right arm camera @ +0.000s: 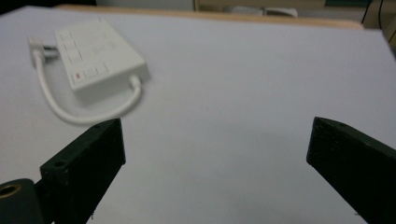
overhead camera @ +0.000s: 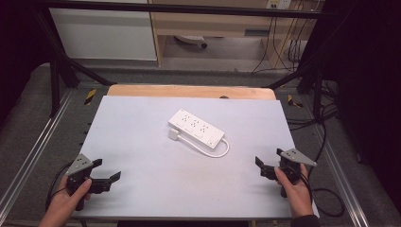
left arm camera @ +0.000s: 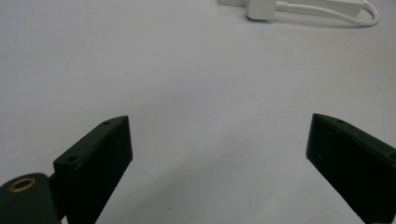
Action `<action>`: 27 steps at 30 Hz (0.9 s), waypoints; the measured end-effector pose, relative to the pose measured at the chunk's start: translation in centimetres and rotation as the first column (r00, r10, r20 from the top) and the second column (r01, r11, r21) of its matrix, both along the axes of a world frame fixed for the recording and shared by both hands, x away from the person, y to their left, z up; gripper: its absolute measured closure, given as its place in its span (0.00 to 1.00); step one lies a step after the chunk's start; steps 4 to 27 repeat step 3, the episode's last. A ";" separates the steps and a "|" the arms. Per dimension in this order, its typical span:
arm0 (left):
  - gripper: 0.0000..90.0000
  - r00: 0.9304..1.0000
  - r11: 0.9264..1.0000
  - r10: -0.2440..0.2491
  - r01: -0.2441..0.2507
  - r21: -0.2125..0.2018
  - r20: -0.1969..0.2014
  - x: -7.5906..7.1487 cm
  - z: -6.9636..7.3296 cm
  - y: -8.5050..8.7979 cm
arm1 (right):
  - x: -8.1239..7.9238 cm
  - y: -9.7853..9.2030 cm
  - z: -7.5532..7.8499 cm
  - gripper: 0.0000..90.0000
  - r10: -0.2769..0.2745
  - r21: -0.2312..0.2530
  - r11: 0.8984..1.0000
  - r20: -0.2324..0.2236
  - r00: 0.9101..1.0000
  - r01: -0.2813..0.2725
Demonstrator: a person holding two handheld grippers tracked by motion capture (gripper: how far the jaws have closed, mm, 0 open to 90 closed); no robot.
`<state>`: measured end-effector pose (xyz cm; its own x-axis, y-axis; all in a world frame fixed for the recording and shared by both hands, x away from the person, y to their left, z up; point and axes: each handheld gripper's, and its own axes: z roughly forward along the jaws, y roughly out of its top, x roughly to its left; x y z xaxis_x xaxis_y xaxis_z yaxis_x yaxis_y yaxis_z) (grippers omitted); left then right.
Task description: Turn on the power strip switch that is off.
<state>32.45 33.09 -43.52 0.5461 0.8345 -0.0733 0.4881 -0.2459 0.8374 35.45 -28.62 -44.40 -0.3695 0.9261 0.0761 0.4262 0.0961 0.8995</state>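
Two tools (overhead camera: pixel 108 171) (overhead camera: pixel 268 161) — high view

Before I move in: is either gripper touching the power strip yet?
No. The power strip lies mid-table, while the left gripper and right gripper sit open near the front corners, apart from it.

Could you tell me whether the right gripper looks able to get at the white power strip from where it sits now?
Probably yes: the right gripper is open, and bare white table lies between it and the power strip, nothing blocking.
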 end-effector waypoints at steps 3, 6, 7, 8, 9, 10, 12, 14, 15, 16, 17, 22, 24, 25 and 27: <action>0.08 1.000 1.000 -0.004 0.004 0.003 -0.002 0.0 0.0 0.0 | 0.3 0.2 -1.4 0.04 0.003 -0.061 0.998 -0.100 0.995 -0.009; 0.08 1.000 1.000 -0.004 0.004 0.003 -0.002 0.0 0.0 0.0 | 0.3 0.2 -1.4 0.04 0.003 -0.061 0.998 -0.100 0.995 -0.009; 0.08 1.000 1.000 -0.004 0.004 0.003 -0.002 0.0 0.0 0.0 | 0.3 0.2 -1.4 0.04 0.003 -0.061 0.998 -0.100 0.995 -0.009; 0.08 1.000 1.000 -0.004 0.004 0.003 -0.002 0.0 0.0 0.0 | 0.3 0.2 -1.4 0.04 0.003 -0.061 0.998 -0.100 0.995 -0.009; 0.08 1.000 1.000 -0.004 0.004 0.003 -0.002 0.0 0.0 0.0 | 0.3 0.2 -1.4 0.04 0.003 -0.061 0.998 -0.100 0.995 -0.009; 0.08 1.000 1.000 -0.004 0.004 0.003 -0.002 0.0 0.0 0.0 | 0.3 0.2 -1.4 0.04 0.003 -0.061 0.998 -0.100 0.995 -0.009; 0.08 1.000 1.000 -0.004 0.004 0.003 -0.002 0.0 0.0 0.0 | 0.3 0.2 -1.4 0.04 0.003 -0.061 0.998 -0.100 0.995 -0.009; 0.08 1.000 1.000 -0.004 0.004 0.003 -0.002 0.0 0.0 0.0 | 0.3 0.2 -1.4 0.04 0.003 -0.061 0.998 -0.100 0.995 -0.009; 0.08 1.000 1.000 -0.004 0.004 0.003 -0.002 0.0 0.0 0.0 | 0.3 0.2 -1.4 0.04 0.003 -0.061 0.998 -0.100 0.995 -0.009; 0.08 1.000 1.000 -0.004 0.004 0.003 -0.002 0.0 0.0 0.0 | 0.3 0.2 -1.4 0.04 0.003 -0.061 0.998 -0.100 0.995 -0.009; 0.08 1.000 1.000 -0.004 0.004 0.003 -0.002 0.0 0.0 0.0 | 0.3 0.2 -1.4 0.04 0.003 -0.061 0.998 -0.100 0.995 -0.009; 0.08 1.000 1.000 -0.004 0.004 0.003 -0.002 0.0 0.0 0.0 | 0.3 0.2 -1.4 0.04 0.003 -0.061 0.998 -0.100 0.995 -0.009; 0.08 1.000 1.000 -0.004 0.004 0.003 -0.002 0.0 0.0 0.0 | 0.3 0.2 -1.4 0.04 0.003 -0.061 0.998 -0.100 0.995 -0.009; 0.08 1.000 1.000 -0.004 0.004 0.003 -0.002 0.0 0.0 0.0 | 0.3 0.2 -1.4 0.04 0.003 -0.061 0.998 -0.100 0.995 -0.009; 0.08 1.000 1.000 -0.004 0.004 0.003 -0.002 0.0 0.0 0.0 | 0.3 0.2 -1.4 0.04 0.003 -0.061 0.998 -0.100 0.995 -0.009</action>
